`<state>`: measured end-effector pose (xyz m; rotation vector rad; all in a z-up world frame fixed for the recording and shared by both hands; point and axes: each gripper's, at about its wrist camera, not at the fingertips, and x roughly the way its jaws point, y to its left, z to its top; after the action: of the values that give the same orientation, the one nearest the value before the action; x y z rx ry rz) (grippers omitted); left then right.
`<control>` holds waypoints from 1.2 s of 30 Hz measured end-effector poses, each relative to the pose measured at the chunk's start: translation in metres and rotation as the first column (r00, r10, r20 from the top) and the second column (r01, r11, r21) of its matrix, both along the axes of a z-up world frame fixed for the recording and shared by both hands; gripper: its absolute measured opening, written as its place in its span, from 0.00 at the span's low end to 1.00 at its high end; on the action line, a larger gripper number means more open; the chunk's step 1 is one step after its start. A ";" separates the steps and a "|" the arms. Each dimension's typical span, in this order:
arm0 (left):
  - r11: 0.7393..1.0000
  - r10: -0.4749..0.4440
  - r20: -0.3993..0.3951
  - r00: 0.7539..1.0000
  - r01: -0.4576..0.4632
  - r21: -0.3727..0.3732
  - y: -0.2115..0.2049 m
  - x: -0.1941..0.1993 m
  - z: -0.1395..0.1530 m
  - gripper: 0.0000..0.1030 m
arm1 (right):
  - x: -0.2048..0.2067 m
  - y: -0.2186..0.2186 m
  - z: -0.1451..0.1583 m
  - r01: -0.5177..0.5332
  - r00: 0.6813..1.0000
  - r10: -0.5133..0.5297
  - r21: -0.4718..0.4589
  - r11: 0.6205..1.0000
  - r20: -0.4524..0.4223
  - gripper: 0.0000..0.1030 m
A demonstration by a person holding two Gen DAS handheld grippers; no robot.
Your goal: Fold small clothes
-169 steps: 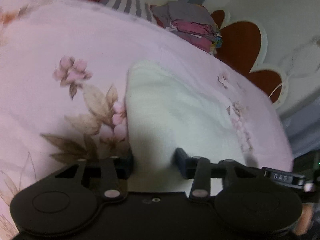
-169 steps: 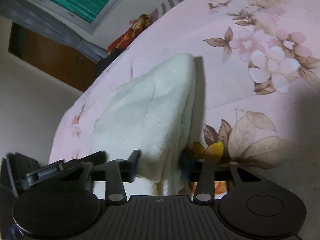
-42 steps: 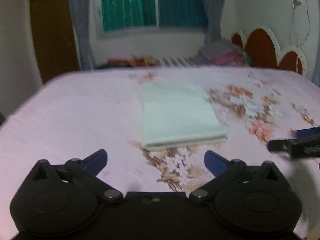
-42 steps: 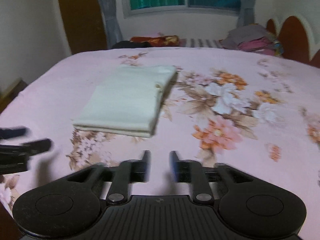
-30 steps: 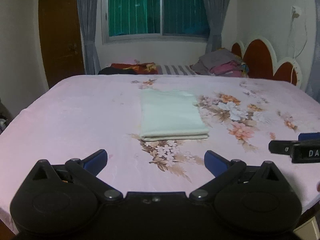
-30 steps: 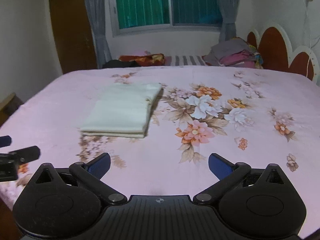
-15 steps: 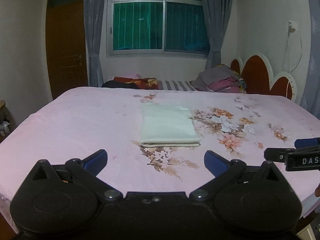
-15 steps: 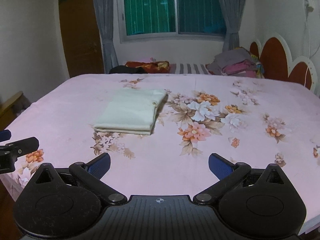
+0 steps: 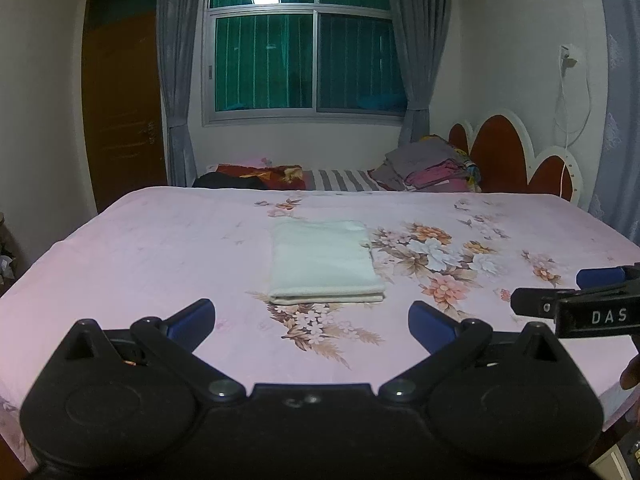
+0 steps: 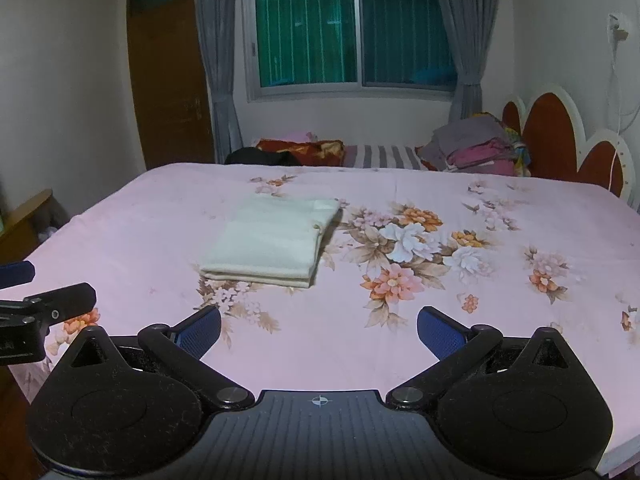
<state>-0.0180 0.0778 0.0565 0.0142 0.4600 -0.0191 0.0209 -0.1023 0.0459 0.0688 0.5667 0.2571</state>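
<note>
Folded cloth [image 9: 323, 262] flat on bed [image 9: 140, 248], long axis toward window [image 9: 302, 40].

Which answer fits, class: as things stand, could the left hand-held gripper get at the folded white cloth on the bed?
Probably yes. The left hand-held gripper is open and empty, and only bare floral bedsheet lies between it and the folded white cloth. It would need to move forward first.

Both wrist cameras face the window across the bed [image 9: 160, 240], sharing the folded cloth [image 9: 324, 262].
</note>
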 end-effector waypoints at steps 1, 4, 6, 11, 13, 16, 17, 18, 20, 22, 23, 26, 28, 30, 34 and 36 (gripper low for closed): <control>1.000 -0.002 0.000 1.000 0.002 0.000 0.000 0.000 0.000 1.00 | 0.000 -0.001 0.000 0.003 1.000 -0.003 0.001 1.000 0.000 1.00; 1.000 -0.004 -0.001 1.000 0.004 0.002 -0.002 0.002 0.000 1.00 | -0.001 -0.003 0.002 0.005 1.000 -0.005 0.005 1.000 0.004 1.00; 1.000 -0.004 0.000 1.000 0.004 0.004 -0.003 0.002 0.001 1.00 | -0.001 -0.005 0.003 0.006 1.000 -0.006 0.007 1.000 0.004 1.00; 1.000 -0.005 -0.005 1.000 0.005 -0.004 -0.002 0.001 0.001 1.00 | -0.001 -0.006 0.003 0.004 1.000 -0.004 0.009 1.000 0.003 1.00; 1.000 -0.002 -0.007 1.000 0.002 0.002 -0.003 0.001 0.001 1.00 | 0.000 -0.007 0.003 0.004 1.000 -0.004 0.009 1.000 0.001 1.00; 1.000 0.001 -0.018 1.000 -0.001 0.002 0.001 0.002 -0.001 1.00 | 0.000 -0.006 0.003 0.000 1.000 0.000 0.011 1.000 0.001 1.00; 1.000 0.003 -0.019 1.000 -0.003 0.002 0.001 0.002 -0.001 1.00 | 0.000 -0.006 0.004 -0.002 1.000 0.002 0.011 1.000 0.001 1.00; 1.000 0.004 -0.021 1.000 -0.004 0.002 0.002 0.002 -0.002 1.00 | 0.000 -0.005 0.003 -0.001 1.000 0.001 0.012 1.000 0.001 1.00; 1.000 0.006 -0.020 1.000 -0.006 0.005 0.003 0.002 -0.002 1.00 | 0.000 -0.005 0.003 0.000 1.000 0.000 0.014 1.000 -0.003 1.00; 1.000 0.006 -0.019 1.000 -0.006 0.009 0.003 0.002 -0.001 1.00 | 0.000 -0.004 0.002 0.001 1.000 -0.001 0.015 1.000 -0.006 1.00; 1.000 0.007 -0.018 1.000 -0.006 0.009 0.003 0.002 -0.001 1.00 | 0.000 -0.004 0.002 0.000 1.000 0.000 0.017 1.000 -0.006 1.00; 1.000 0.006 -0.016 1.000 -0.006 0.011 0.004 0.003 -0.001 1.00 | 0.001 -0.004 0.001 0.000 1.000 0.000 0.019 1.000 -0.006 1.00; 1.000 0.007 -0.013 1.000 -0.007 0.015 0.005 0.004 -0.001 1.00 | 0.001 -0.004 0.001 0.000 1.000 0.000 0.020 1.000 -0.005 1.00; 1.000 0.009 -0.012 1.000 -0.008 0.016 0.005 0.005 -0.001 1.00 | 0.001 -0.003 0.002 0.002 1.000 -0.002 0.021 1.000 -0.004 1.00; 1.000 0.011 -0.012 1.000 -0.011 0.017 0.007 0.006 -0.001 1.00 | 0.002 -0.005 0.002 0.005 1.000 -0.005 0.026 1.000 0.000 1.00; 1.000 0.011 -0.011 1.000 -0.011 0.016 0.007 0.007 -0.001 1.00 | 0.002 -0.005 0.002 0.004 1.000 -0.004 0.025 1.000 0.001 1.00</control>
<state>-0.0106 0.0844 0.0555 0.0267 0.4717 -0.0045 0.0229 -0.1074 0.0483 0.0942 0.5619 0.2601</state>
